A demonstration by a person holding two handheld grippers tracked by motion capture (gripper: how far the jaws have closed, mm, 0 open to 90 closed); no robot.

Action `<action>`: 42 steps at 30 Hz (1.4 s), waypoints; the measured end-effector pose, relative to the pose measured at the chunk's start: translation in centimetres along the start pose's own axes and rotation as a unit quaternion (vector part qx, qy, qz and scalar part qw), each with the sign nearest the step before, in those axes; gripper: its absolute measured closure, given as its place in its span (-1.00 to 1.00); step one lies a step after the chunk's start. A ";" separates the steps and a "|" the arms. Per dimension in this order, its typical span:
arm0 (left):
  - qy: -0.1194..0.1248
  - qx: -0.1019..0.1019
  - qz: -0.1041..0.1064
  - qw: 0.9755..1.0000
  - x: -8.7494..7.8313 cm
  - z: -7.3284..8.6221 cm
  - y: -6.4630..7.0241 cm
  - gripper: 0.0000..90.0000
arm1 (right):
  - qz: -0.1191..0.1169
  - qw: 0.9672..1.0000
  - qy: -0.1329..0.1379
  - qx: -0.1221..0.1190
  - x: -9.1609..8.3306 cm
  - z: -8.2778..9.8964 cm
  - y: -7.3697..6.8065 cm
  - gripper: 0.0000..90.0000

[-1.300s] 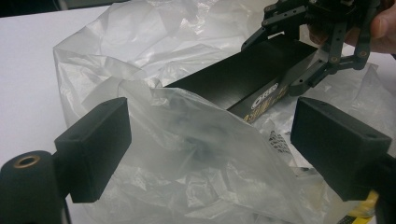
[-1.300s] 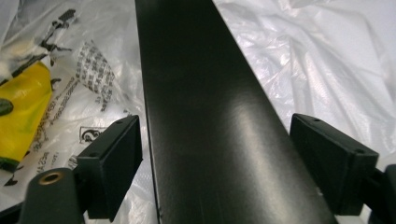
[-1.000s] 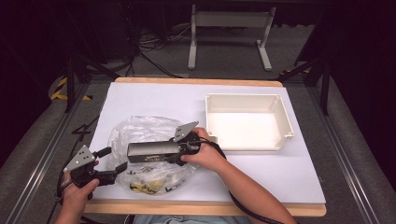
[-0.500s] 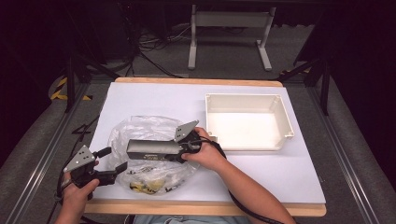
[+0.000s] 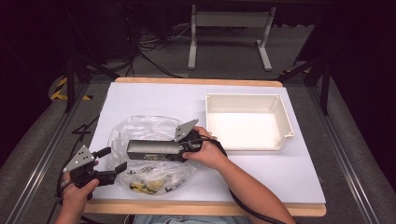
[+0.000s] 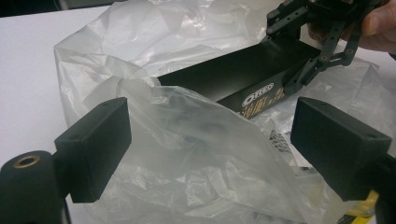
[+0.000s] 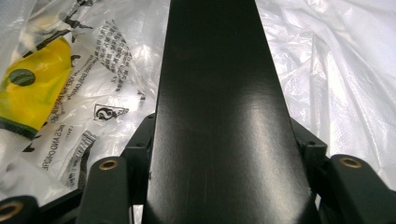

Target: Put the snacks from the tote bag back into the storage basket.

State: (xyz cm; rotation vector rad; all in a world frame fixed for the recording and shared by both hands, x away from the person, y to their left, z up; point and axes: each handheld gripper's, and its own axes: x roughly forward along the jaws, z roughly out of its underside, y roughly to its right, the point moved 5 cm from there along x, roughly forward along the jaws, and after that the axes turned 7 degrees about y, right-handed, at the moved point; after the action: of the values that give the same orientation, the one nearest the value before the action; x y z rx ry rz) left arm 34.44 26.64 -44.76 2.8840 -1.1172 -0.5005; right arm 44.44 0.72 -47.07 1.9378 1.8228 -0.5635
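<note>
Right claw point(image 5: 180, 150) just closed, clamping long black box point(image 5: 154, 150) over clear plastic bag point(image 5: 140, 128); left claw point(image 5: 116, 161) spread wide at bag's edge, gripping nothing.

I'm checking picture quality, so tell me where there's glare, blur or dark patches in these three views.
High view: the white table is bright and even, the room beyond dark, the picture soft. Left gripper view: the plastic bag up close is hazy, and the near fingers are blurred. Right gripper view: a soft sheen runs down the black box, and the bag's white folds look washed out.
</note>
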 end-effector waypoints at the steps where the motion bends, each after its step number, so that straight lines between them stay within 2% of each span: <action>1: 0.000 0.000 0.000 1.000 0.0 0.0 0.0 -0.70 | -0.001 1.000 -0.001 0.000 0.0 0.0 0.0 -0.06; 10: 0.001 0.000 0.000 1.000 0.0 0.0 0.0 -0.71 | -0.011 1.000 -0.008 -0.008 -0.8 -1.3 -0.4 -0.06; 27: 0.002 0.000 -0.003 1.000 -0.1 -0.1 -0.1 -0.70 | -0.013 0.999 0.003 -0.043 -4.5 -5.8 -0.2 -0.06; 36: 0.004 0.005 -0.004 1.000 -0.2 -0.2 0.1 -0.69 | -0.021 0.999 0.003 -0.050 -6.4 -7.8 -0.5 -0.06; 42: 0.004 0.002 -0.003 1.000 -0.2 -0.1 0.1 -0.69 | -0.022 0.999 0.000 -0.046 -7.4 -8.4 -0.3 -0.06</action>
State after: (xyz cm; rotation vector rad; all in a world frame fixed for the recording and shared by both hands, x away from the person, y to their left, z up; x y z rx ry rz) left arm 34.28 26.69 -44.61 2.8909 -1.1092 -0.4884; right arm 43.76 -0.66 -35.99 1.8419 1.8612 -0.4835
